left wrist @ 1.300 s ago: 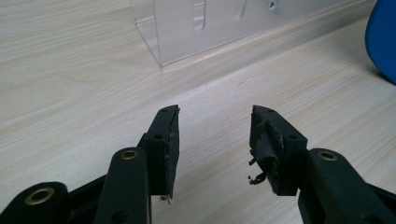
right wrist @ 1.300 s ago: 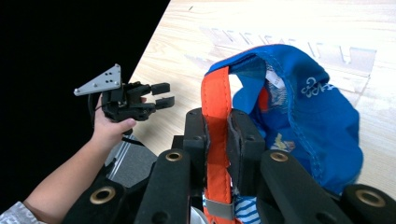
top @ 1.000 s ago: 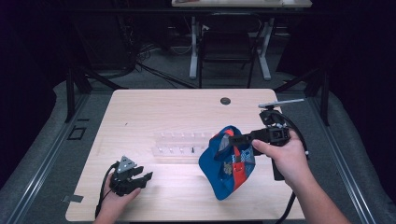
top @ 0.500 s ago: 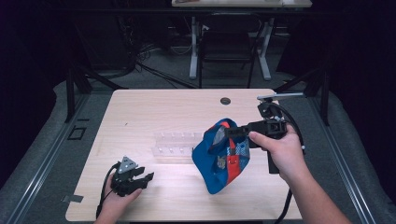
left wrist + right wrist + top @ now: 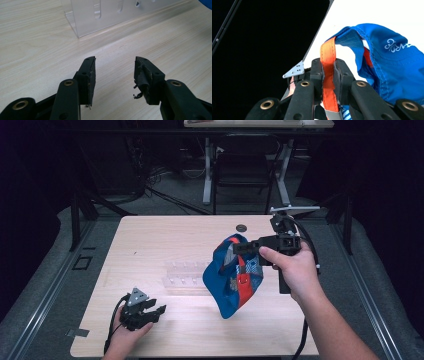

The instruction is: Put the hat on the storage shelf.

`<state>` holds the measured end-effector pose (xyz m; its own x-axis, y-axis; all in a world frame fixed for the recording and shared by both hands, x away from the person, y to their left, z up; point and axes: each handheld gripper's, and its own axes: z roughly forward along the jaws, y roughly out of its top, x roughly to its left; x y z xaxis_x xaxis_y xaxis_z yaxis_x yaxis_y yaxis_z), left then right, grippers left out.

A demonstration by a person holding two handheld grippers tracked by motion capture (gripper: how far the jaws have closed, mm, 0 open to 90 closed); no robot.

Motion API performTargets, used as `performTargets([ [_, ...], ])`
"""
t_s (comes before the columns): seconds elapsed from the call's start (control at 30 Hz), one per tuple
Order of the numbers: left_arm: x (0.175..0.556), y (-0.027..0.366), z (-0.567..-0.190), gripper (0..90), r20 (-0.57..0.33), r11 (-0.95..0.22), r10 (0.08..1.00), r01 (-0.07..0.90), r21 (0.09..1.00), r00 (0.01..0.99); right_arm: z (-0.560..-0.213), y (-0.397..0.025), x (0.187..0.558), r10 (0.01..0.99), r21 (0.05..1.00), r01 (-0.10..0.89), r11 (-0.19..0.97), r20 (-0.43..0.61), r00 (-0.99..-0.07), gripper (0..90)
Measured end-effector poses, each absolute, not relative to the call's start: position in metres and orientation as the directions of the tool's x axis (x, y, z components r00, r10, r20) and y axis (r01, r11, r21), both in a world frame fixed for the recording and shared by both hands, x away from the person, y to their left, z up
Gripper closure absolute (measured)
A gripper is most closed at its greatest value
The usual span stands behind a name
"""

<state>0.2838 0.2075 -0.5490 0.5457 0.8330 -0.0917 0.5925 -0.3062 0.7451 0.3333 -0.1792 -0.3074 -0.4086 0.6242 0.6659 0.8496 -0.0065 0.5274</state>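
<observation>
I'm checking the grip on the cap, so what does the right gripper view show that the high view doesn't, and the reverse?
Right gripper view alone: the right gripper has its jaws shut on the orange strap, and white print on the blue cap.

High view alone: the cap hanging above the table, the clear rack, the left gripper low and apart.

Both: cap held by its strap.
</observation>
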Motion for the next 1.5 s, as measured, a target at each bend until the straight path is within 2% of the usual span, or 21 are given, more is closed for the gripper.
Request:
performTargets([
  [0.1,0.284,0.207,-0.547,52.0,-0.099,-0.305,0.831,0.597,0.742,0.547,-0.305,-0.177,0.335,0.627,0.528,0.849,-0.008,0.664,-0.407,78.9],
  [0.43,0.281,0.191,-0.521,51.4,-0.072,-0.312,0.805,0.522,0.794,0.589,-0.296,-0.168,0.346,0.624,0.529,0.848,-0.038,0.676,-0.393,78.9],
  [0.83,0.282,0.149,-0.504,46.3,-0.045,-0.35,0.745,0.448,0.822,0.665,-0.292,-0.158,0.358,0.627,0.532,0.845,-0.057,0.677,-0.384,78.9],
  [1.2,0.272,0.099,-0.488,45.1,-0.001,-0.407,0.653,0.352,0.843,0.757,-0.295,-0.142,0.369,0.62,0.529,0.846,-0.058,0.683,-0.385,78.9],
  [1.5,0.269,0.08,-0.49,46.3,0.028,-0.437,0.638,0.333,0.835,0.769,-0.297,-0.134,0.37,0.607,0.532,0.845,-0.055,0.689,-0.395,78.9],
])
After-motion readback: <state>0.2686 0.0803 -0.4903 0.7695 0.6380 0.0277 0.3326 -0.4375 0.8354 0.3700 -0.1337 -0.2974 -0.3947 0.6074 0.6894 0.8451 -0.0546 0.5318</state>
